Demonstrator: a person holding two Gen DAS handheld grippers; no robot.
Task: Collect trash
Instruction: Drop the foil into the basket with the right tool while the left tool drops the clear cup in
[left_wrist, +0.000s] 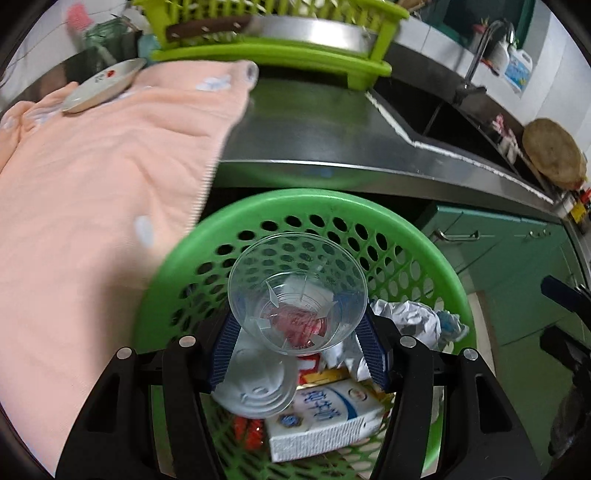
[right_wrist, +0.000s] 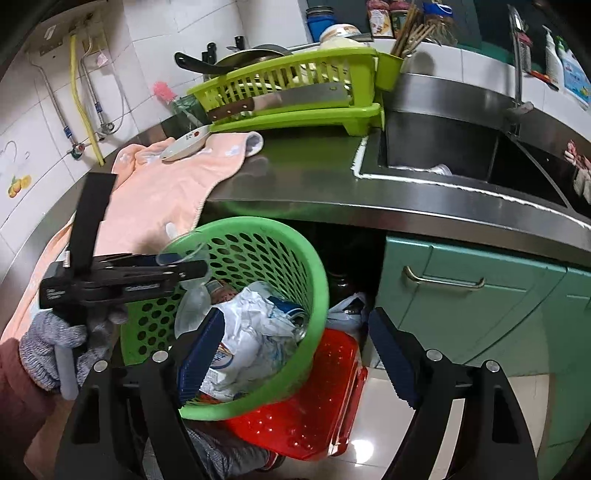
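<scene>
While L gripper (left_wrist: 297, 332) pinches 1 clear cup (left_wrist: 297, 291) over green basket (left_wrist: 443, 258) – R gripper (right_wrist: 295, 354) jaws spread

Black tongs (left_wrist: 297, 328), blue pads (left_wrist: 371, 349), grey glove (right_wrist: 51, 347).

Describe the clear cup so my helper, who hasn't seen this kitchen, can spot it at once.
Find the green basket below the steel counter's edge. Over its opening, the left claw grips a clear cup. It is see-through and held above the trash, unlike the milk carton and crumpled paper lying inside.
</scene>
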